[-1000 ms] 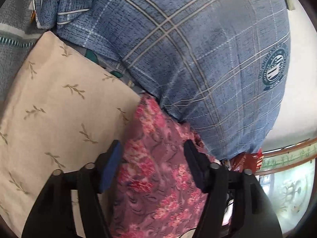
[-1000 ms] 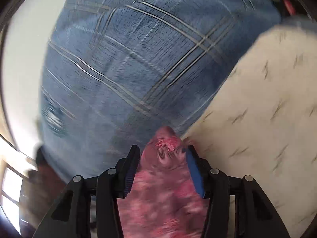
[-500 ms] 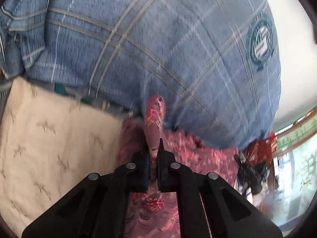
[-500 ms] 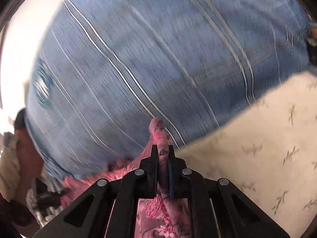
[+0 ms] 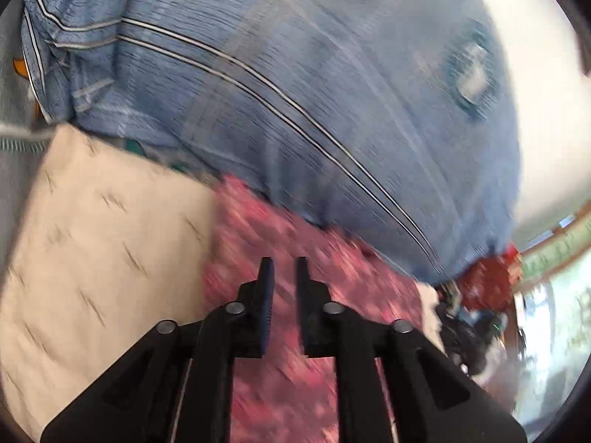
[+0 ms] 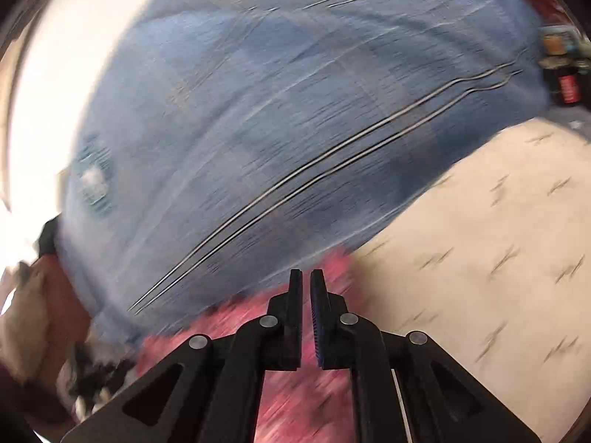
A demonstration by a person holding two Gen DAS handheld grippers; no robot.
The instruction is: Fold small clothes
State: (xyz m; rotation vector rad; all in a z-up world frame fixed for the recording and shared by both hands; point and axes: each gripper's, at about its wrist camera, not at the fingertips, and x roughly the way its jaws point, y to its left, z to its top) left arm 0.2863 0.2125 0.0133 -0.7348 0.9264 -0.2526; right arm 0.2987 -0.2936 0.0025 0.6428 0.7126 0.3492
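Pink floral cloth (image 5: 280, 243), the small garment being folded, lies blurred beneath both hand-held tools, spread low between a cream leaf-print cushion (image 5: 92, 229) and a large blue plaid fabric (image 5: 295, 92). Nearest the lens, the left gripper (image 5: 282, 269) hangs over the floral cloth with its jaws parting and a narrow slot of daylight between them; nothing is pinched there. The right gripper (image 6: 306, 280) shows the same picture from the other side: jaws easing apart, gap slim, no fabric caught, the pink cloth (image 6: 295, 398) lying below and behind its tips. Beyond both tools the plaid fabric (image 6: 295, 110) swells across most of each view, a round badge (image 5: 471, 77) smeared by motion, with the cream cushion (image 6: 480, 258) beside it. Farthest off, a red bundle (image 5: 487, 280) and window light sit at the edge.

The step in hand looks like a release, the fold of the floral piece being laid down. To do it well, both pairs of jaws should open fully before the tools pull away, so no pad drags the fresh fold askew; a straight retreat along the fingers, not sideways, would likely keep the edges aligned. Whether the fold lies square cannot be told through the blur.
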